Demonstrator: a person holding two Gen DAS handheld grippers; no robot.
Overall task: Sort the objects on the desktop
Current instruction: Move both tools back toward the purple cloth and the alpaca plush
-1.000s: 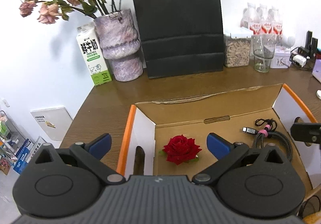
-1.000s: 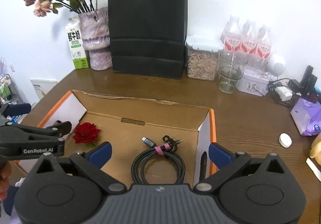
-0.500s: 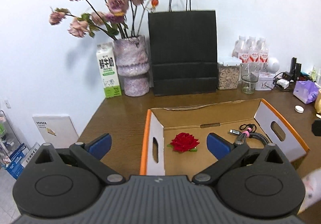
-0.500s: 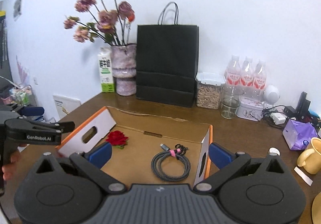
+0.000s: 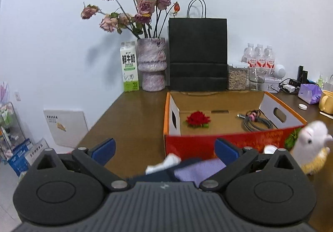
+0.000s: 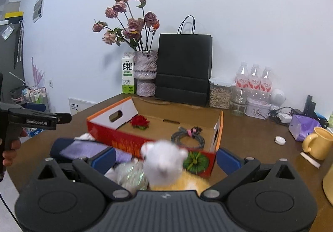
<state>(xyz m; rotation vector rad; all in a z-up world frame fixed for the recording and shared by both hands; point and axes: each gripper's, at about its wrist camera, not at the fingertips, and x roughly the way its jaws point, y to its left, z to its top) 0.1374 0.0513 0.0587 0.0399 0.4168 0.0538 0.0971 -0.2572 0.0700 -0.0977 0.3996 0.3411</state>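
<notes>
A: Take the cardboard box [image 5: 233,142] as the landmark. How does it lie on the desk [image 5: 133,115]?

B: Open at the top, with its long axis running left to right across the left wrist view. The red printed side faces the cameras, and the short ends have handle holes. In the right wrist view the same box [image 6: 149,144] sits skewed, its left end farther back.

A: What is inside?

B: A red rose [image 5: 197,119] lies flat toward the left end, and a coiled cable [image 5: 257,121] with a pink tie lies toward the right end, its plug pointing left and back. They are well apart.

A: And in front of the box?

B: A white plush toy [image 6: 164,161] stands upright just in front of the red side, its face turned toward the right wrist camera, though blurred. Left of it lies a dark blue and purple cloth bundle [image 6: 83,148], long axis roughly along the box front. A small shiny thing beside the toy is too blurred to name.

A: The claws?

B: The right claw [image 6: 165,156] is spread wide and grips nothing, level, aimed at the box, the toy standing between its blue pads. The left claw [image 5: 165,146] is also wide and empty, pointing at the box front over the cloth. From the right wrist view the left claw shows side on, left of the box, with a hand [image 6: 11,148] wrapped round its grip.
</notes>
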